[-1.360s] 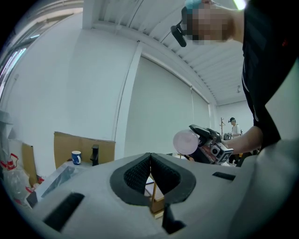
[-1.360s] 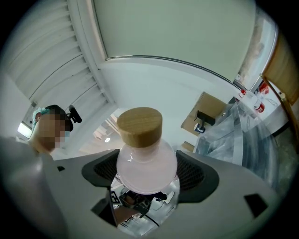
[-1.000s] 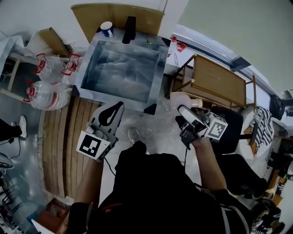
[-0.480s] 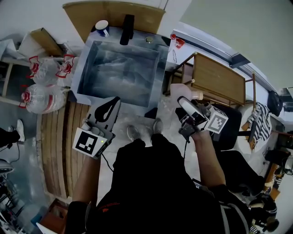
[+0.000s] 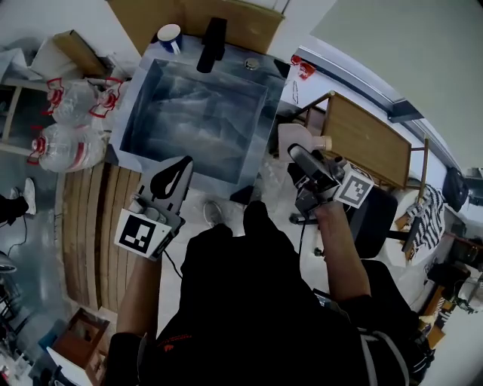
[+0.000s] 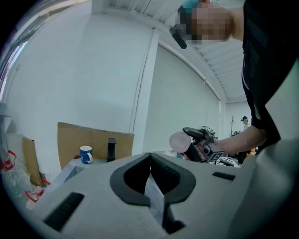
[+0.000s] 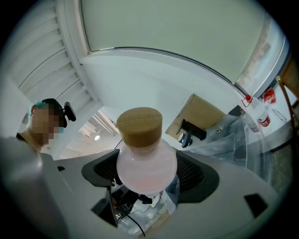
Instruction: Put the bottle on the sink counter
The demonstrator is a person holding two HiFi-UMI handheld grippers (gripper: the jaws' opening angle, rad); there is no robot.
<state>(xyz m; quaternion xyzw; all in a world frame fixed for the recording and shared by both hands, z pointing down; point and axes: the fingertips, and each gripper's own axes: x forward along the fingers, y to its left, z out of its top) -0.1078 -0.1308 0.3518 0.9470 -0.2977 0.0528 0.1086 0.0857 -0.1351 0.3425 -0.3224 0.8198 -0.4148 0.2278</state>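
A pale pink bottle [image 5: 289, 140] with a wooden cap [image 5: 325, 142] is held off the ground, my right gripper [image 5: 300, 157] shut on its round body. It hangs just right of the steel sink [image 5: 266, 113], near the counter's front right corner. In the right gripper view the bottle [image 7: 145, 164] fills the space between the jaws, cap [image 7: 139, 125] pointing away. My left gripper [image 5: 179, 167] is shut on nothing, in front of the sink's near wall. The left gripper view shows its jaws [image 6: 150, 156] touching, with the bottle [image 6: 179, 140] off to the right.
A blue mug [image 5: 170, 35] and a black faucet [image 5: 213, 34] stand at the sink's back edge, cardboard [image 5: 204, 15] behind them. Two large water bottles [image 5: 66, 143] lie left. A wooden table [image 5: 366, 139] is at the right, a slatted pallet [image 5: 98, 219] on the floor.
The person has stepped closer to the sink. My right gripper has carried the bottle up and left toward the sink's right edge. The left gripper has barely shifted.
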